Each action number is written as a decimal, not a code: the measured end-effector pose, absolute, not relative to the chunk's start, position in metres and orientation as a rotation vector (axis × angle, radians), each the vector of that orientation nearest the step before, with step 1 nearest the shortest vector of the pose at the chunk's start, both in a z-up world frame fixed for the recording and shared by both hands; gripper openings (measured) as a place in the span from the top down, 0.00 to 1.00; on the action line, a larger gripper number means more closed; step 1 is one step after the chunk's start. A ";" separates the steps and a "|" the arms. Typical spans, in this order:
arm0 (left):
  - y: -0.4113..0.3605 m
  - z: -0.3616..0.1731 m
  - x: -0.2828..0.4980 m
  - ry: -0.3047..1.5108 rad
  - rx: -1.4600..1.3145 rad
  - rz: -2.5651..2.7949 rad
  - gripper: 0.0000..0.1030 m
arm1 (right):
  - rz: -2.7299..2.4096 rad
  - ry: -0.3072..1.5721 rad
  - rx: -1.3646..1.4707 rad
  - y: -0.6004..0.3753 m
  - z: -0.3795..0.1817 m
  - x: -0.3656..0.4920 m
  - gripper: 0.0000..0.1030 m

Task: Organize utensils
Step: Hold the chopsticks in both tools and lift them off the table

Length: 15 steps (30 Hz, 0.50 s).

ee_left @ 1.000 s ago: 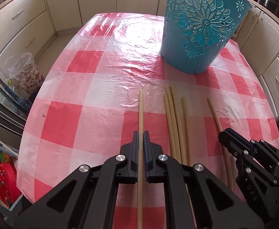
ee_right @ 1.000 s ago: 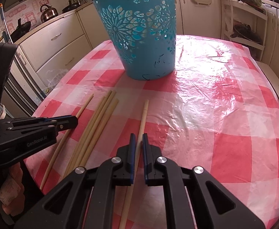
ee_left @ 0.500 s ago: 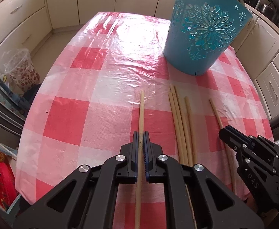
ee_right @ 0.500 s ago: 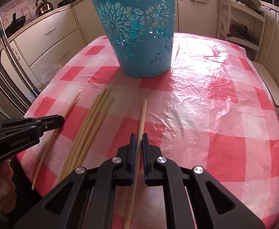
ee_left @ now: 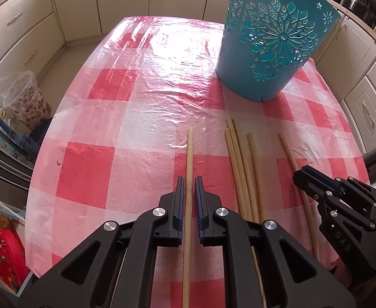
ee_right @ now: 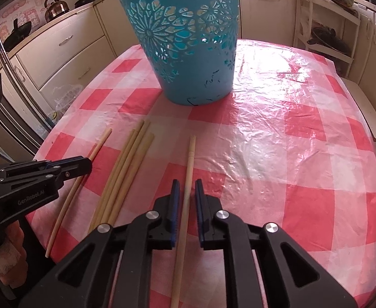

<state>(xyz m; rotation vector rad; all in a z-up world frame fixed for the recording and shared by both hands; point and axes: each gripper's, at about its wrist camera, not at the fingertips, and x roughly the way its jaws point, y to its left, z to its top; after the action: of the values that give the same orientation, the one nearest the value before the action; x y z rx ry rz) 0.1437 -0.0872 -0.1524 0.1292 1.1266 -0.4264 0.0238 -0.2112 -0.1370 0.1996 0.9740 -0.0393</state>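
A pale wooden chopstick (ee_left: 189, 154) lies along the line of my left gripper (ee_left: 189, 179). The jaws are opening, with a thin gap on each side of the stick. My right gripper (ee_right: 187, 182) stands the same way around another chopstick (ee_right: 190, 154), which is blurred and untouched by the pads. Three more chopsticks (ee_left: 242, 159) lie bunched on the checked tablecloth between the two grippers. The blue cut-out basket (ee_left: 270, 51) stands upright farther back. The right gripper (ee_left: 301, 177) also shows at the right of the left wrist view. The left gripper (ee_right: 85, 165) shows at the left of the right wrist view.
The red-and-white table (ee_left: 111, 154) ends close in front of both grippers. Cream kitchen cabinets (ee_left: 21, 38) ring it. A plastic bag (ee_left: 26, 100) sits on the floor at the left. A person's hand (ee_right: 8, 256) holds the left gripper. A white shelf rack (ee_right: 329, 25) stands at the back right.
The left jaws, tight on their chopstick before, now stand slightly apart from it. The right jaws have widened a little too. Both hands have stayed about where they were.
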 end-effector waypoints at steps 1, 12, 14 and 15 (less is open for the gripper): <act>-0.087 -0.152 0.144 1.125 0.131 -0.423 0.95 | -0.040 0.975 0.189 -0.210 -0.137 0.024 0.91; -0.084 -0.153 0.141 1.114 0.125 -0.420 0.95 | -0.044 0.965 0.178 -0.209 -0.137 0.024 0.92; -0.083 -0.152 0.139 1.110 0.121 -0.422 0.95 | -0.033 0.968 0.170 -0.208 -0.137 0.024 0.94; -0.081 -0.152 0.138 1.105 0.119 -0.420 0.95 | -0.033 0.967 0.174 -0.208 -0.137 0.024 0.94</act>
<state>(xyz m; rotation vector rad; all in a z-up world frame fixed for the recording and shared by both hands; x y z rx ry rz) 0.1381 -0.0813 -0.1515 0.1188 1.1053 -0.4198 0.0236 -0.2078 -0.1371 0.1737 0.9668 -0.0326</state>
